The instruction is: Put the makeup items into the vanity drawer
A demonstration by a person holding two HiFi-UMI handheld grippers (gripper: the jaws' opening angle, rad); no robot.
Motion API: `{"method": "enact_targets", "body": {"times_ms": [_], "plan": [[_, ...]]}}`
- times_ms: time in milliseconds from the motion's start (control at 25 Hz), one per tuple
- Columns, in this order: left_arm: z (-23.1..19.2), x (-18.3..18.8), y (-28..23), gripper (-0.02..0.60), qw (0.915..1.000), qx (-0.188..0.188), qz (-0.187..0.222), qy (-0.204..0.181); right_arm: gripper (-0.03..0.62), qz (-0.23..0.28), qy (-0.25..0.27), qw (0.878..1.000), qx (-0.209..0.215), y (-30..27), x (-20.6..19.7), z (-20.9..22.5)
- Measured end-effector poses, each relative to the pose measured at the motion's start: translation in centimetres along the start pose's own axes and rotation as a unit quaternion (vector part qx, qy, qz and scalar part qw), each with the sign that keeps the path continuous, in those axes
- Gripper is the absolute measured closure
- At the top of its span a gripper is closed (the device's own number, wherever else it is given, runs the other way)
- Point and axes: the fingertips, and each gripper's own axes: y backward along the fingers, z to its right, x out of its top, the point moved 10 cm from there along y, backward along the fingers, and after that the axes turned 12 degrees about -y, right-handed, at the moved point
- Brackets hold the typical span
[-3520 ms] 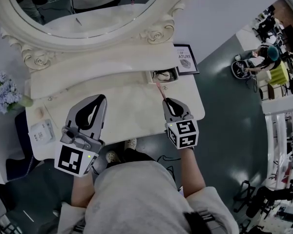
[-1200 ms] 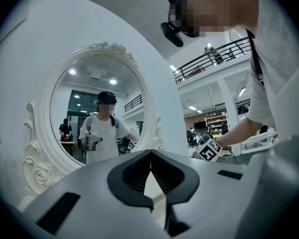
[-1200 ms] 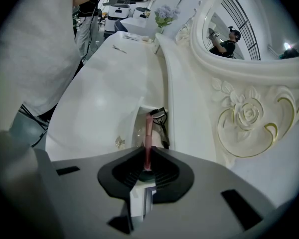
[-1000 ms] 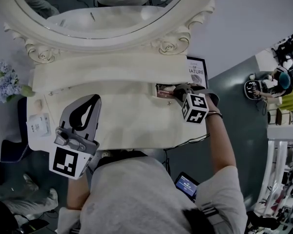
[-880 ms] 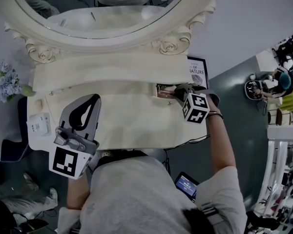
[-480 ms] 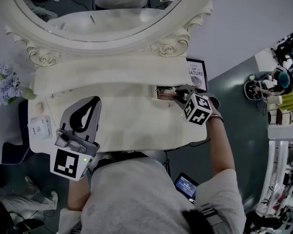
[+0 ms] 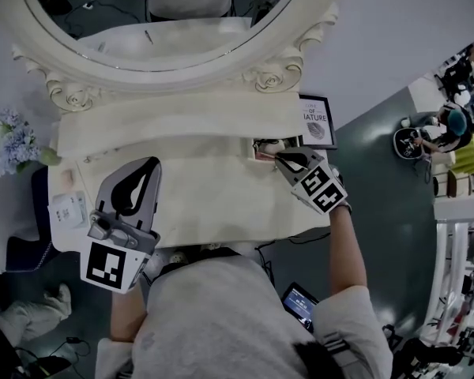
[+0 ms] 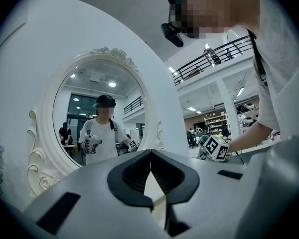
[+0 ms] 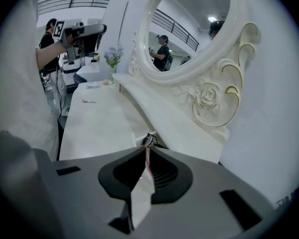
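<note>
Pink and slender, a stick-shaped makeup item (image 9: 147,159) is nipped between the pressed-together jaws of the right gripper (image 9: 147,148). Its far end pokes past the jaw tips, at the mouth of the small open vanity drawer (image 7: 255,151) (small things lie inside, too blurred to name). That drawer sits at the back right of the pale marbled vanity top (image 7: 213,196). The left gripper (image 8: 150,157) hangs over the left half of the top, well apart from the drawer, its jaws closed tip to tip on nothing. Behind stands the oval mirror in a carved cream frame (image 7: 276,73). A black-framed print (image 7: 316,121) leans just right of the drawer, and lilac-blue flowers (image 7: 12,140) stand far left.
</note>
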Motion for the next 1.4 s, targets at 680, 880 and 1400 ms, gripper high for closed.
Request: {"method": "enact_targets", "body": {"times_ms": [680,880,1400], "plan": [[0.0,0.9,2.4,0.566,0.9993,-0.006,0.035,0.008,0.568,0.192,-0.191,0.962,-0.027,1.4,1.0,-6.7],[-0.1,1.0,3.5,0.566,0.9989,-0.008,0.045,0.012,0.568,0.239,-0.207,0.948,-0.035,2.7,2.4,-9.4],[-0.6,1.2,7.0,0.566,0.9979,-0.016,0.061,0.012,0.568,0.307,-0.204,0.928,-0.047,6.0,5.0,-15.1]]}}
